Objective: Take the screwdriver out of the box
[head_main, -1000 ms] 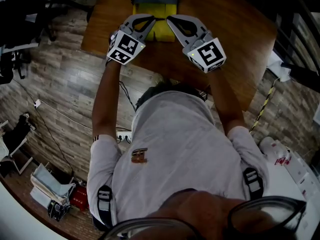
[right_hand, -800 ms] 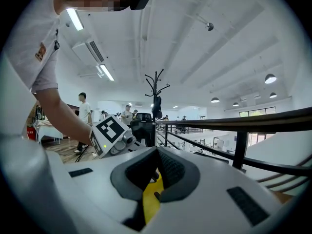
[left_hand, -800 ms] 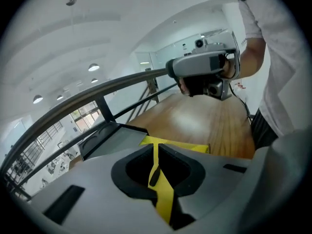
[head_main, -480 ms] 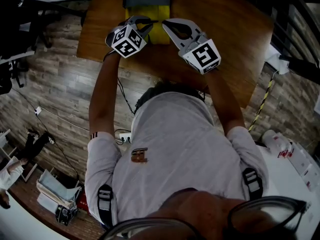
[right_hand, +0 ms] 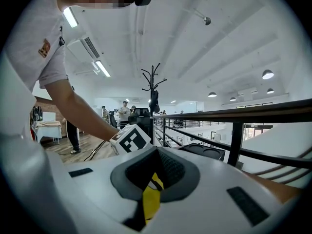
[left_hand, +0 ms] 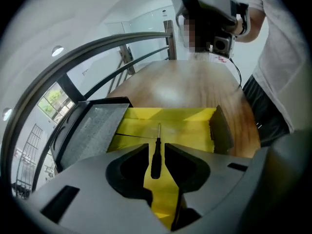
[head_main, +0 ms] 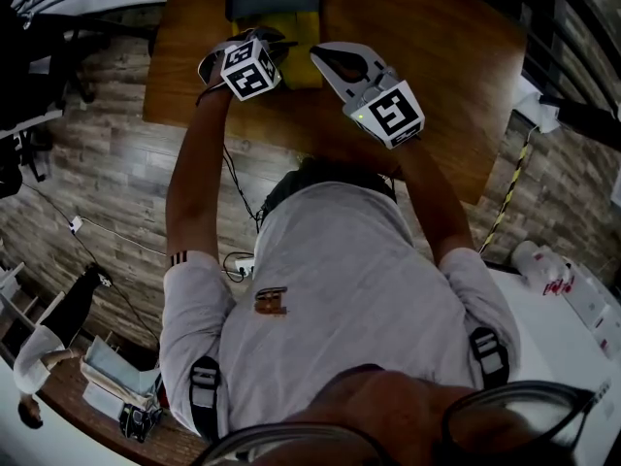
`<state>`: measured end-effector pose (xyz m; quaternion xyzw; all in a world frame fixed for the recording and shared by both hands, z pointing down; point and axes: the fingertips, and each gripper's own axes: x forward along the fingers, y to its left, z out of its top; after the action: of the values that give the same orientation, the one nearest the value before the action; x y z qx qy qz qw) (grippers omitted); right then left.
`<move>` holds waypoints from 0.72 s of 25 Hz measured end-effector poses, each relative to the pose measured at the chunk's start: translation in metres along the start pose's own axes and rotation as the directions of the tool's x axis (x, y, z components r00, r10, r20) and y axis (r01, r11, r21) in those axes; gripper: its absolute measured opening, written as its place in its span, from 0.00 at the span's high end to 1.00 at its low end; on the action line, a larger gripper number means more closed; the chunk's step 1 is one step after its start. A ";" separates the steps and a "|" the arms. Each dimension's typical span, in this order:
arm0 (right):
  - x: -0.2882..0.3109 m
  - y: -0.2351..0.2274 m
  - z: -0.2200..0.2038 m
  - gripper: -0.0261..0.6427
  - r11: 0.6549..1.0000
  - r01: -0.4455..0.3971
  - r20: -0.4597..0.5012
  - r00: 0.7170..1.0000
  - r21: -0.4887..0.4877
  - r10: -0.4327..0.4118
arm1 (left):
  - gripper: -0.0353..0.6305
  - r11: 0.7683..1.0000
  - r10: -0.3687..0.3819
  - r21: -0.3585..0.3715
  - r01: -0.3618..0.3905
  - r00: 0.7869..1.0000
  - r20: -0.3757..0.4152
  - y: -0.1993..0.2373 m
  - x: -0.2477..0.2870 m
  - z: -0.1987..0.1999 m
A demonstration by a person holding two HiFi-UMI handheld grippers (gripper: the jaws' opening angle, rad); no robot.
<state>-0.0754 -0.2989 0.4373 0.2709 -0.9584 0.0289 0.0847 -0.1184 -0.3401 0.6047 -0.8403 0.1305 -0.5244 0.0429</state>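
Now: left gripper (left_hand: 156, 147) jaws slightly apart, astride screwdriver (left_hand: 155, 161) handle in yellow box (left_hand: 195, 117); right gripper (right_hand: 157, 151) clenched, empty. Centre handle, squeeze firmly, lift straight

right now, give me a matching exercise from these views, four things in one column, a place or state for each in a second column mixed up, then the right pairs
Things
1. slim black-handled screwdriver
2. dark grey flat box lid
3. left gripper
4. right gripper

Places or states
A. jaws together
B. lying on the floor of the open yellow box
C. folded open beside the yellow interior
D. jaws apart, one on each side of the screwdriver handle

Pairs: 1-B, 2-C, 3-D, 4-A
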 end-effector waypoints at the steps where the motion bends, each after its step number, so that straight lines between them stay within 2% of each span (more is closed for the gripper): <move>1: -0.001 -0.001 -0.002 0.91 1.000 0.003 -0.002 1.000 0.003 -0.003 | 0.78 1.000 -0.012 0.007 0.012 1.000 -0.011 0.000 0.003 -0.001; 8: -0.009 -0.002 -0.008 0.91 0.999 0.032 -0.006 0.999 0.020 -0.032 | 0.78 0.995 -0.088 0.033 0.091 0.993 -0.081 -0.005 0.022 -0.012; 15: -0.026 -0.009 -0.014 0.91 0.997 0.066 -0.012 0.998 0.040 -0.065 | 0.78 0.991 -0.120 0.041 0.124 0.988 -0.096 -0.002 0.030 -0.007; 18: -0.030 -0.012 -0.018 0.91 0.996 0.077 -0.018 0.997 0.042 -0.077 | 0.78 0.986 -0.167 0.012 0.169 0.981 -0.096 -0.003 0.031 -0.008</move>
<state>-0.0415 -0.2919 0.4493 0.3091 -0.9457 0.0480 0.0878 -0.1117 -0.3446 0.6358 -0.8221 0.0557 -0.5667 0.0009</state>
